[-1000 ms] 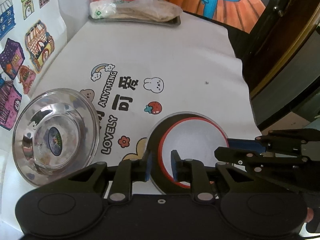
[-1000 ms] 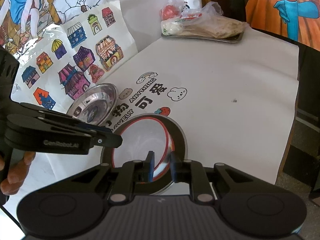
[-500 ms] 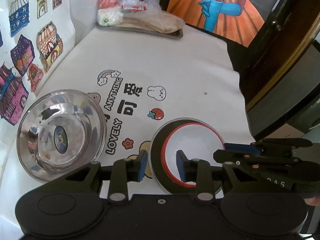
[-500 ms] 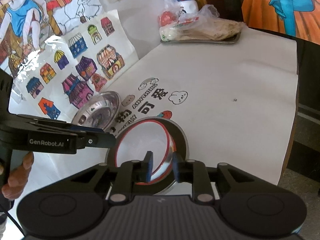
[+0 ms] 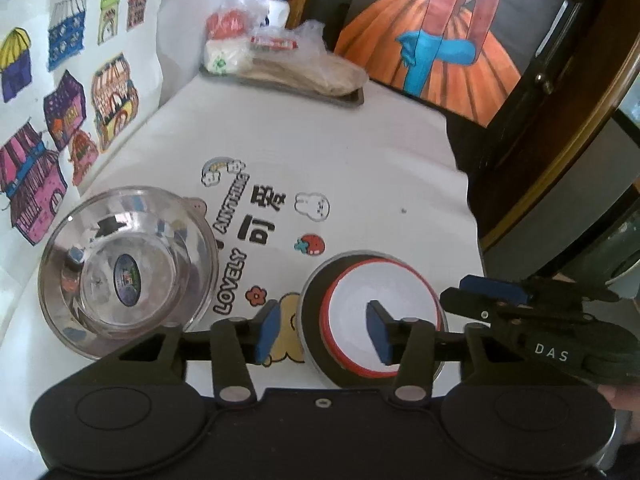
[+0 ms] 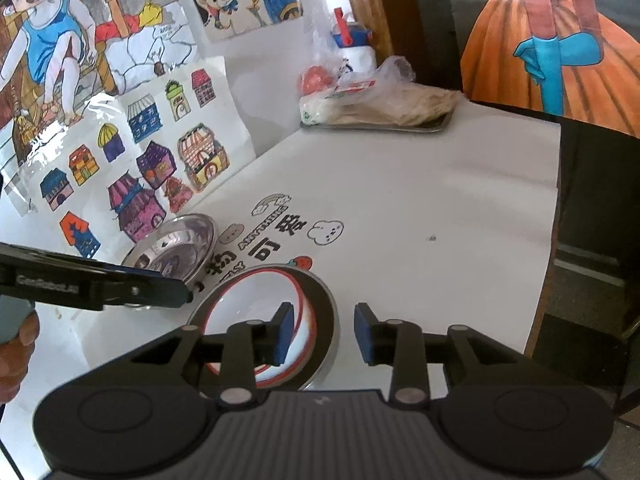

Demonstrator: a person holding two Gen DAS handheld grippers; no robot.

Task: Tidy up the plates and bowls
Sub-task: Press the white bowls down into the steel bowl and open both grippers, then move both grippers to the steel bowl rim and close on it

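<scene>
**Inspector:** Where do the task items stand?

**Assistant:** The red-rimmed bowl (image 5: 380, 316) sits inside a dark plate (image 5: 314, 320) at the near right of the table (image 5: 360, 168). The stainless steel bowl (image 5: 128, 268) rests alone to the near left, well apart from the pair.

**Inspector:** Tool state?

**Assistant:** The left gripper (image 5: 322, 334) straddles the left rims of the red-rimmed bowl and plate, jaws opening, pads clear of both. The right gripper (image 6: 324, 334) straddles the right rims, jaws likewise opening, nothing pressed. Neither holds anything.

**Inspector:** Handling assessment?

**Assistant:** My judgement: the red-rimmed bowl looks rigid, glazed and breakable, so slippery under the pads. Take it at the rim, one pad inside the wall, one outside. The steel bowl looks light, stiff and polished; its thin flared lip is the only sound hold, and it may slide on the paper cover (image 6: 460, 208).

**Inspector:** Other items?

**Assistant:** A metal tray (image 5: 340, 98) of bagged food at the far edge, uninvolved.
</scene>
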